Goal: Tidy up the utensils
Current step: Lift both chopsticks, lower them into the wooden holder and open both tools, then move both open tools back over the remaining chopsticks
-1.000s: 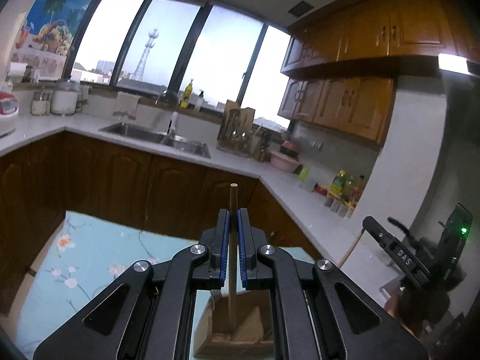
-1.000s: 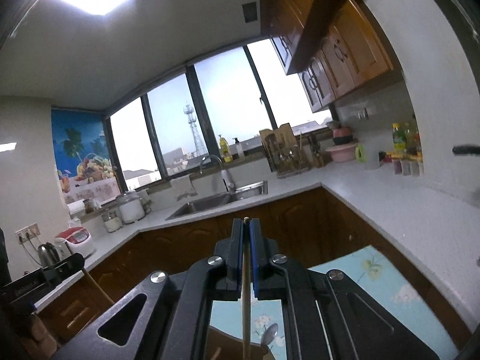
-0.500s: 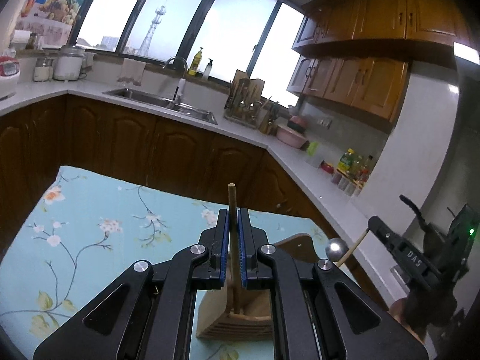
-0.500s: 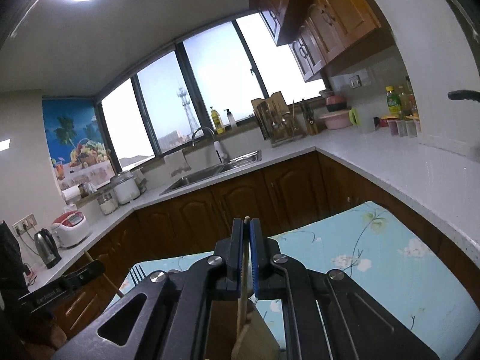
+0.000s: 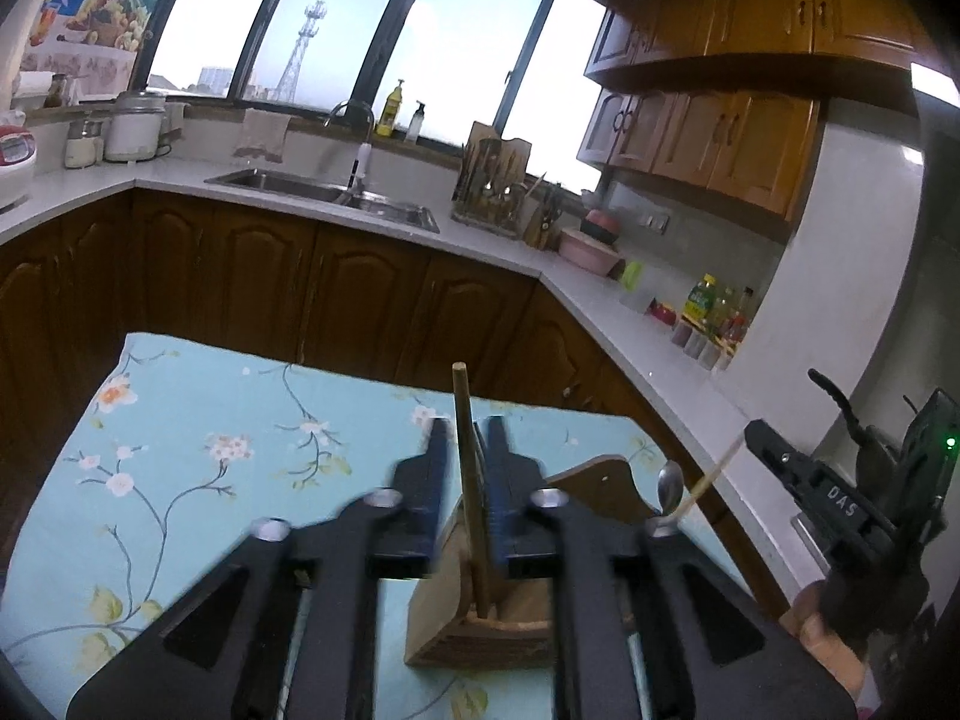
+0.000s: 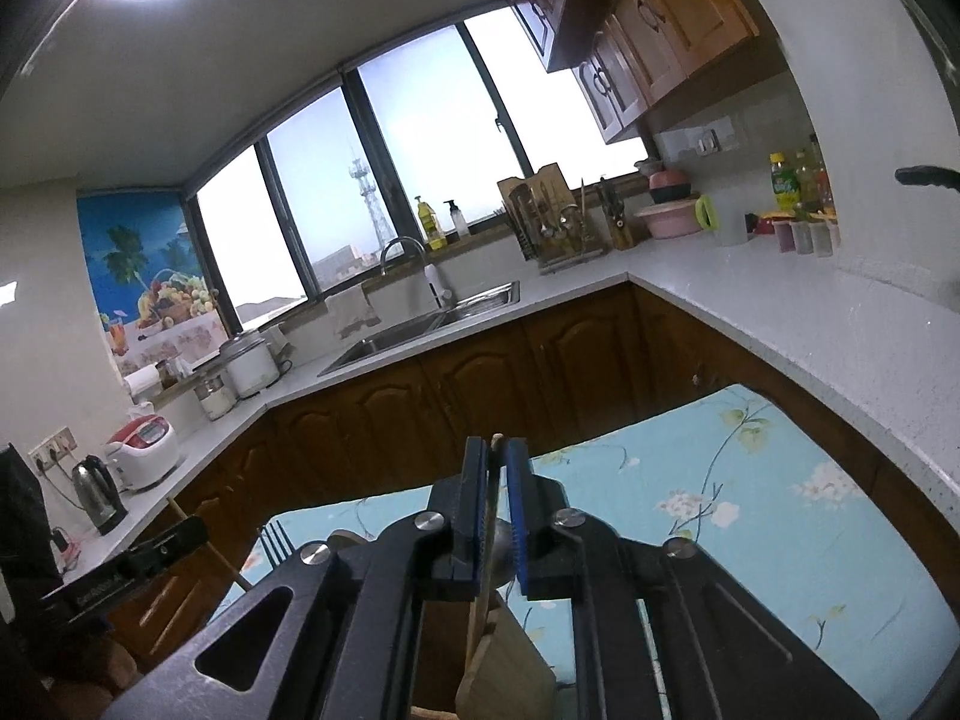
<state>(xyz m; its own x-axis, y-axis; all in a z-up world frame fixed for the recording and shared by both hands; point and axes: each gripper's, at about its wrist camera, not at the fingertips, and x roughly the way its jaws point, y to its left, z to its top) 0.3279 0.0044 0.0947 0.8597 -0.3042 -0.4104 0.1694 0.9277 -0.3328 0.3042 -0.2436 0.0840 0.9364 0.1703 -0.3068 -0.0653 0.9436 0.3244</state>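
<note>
Wooden utensil holder (image 5: 480, 630) stands on floral tablecloth (image 5: 180, 480), directly under both grippers. A wooden stick (image 5: 465, 468) stands upright in it, between the fingers of the left gripper (image 5: 462, 456), whose jaws have just been opening, pads clear. A second wooden handle (image 6: 493, 480) sits between the barely parted fingers of the right gripper (image 6: 495, 468), also just opening. Spoon (image 5: 669, 489) rises just right of the left gripper.

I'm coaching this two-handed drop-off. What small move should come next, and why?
Probably lift both grippers straight up and clear. The left gripper has just been opening around the wooden stick, whose foot already sits in the wooden holder; the right gripper has likewise been opening around its handle.
</note>
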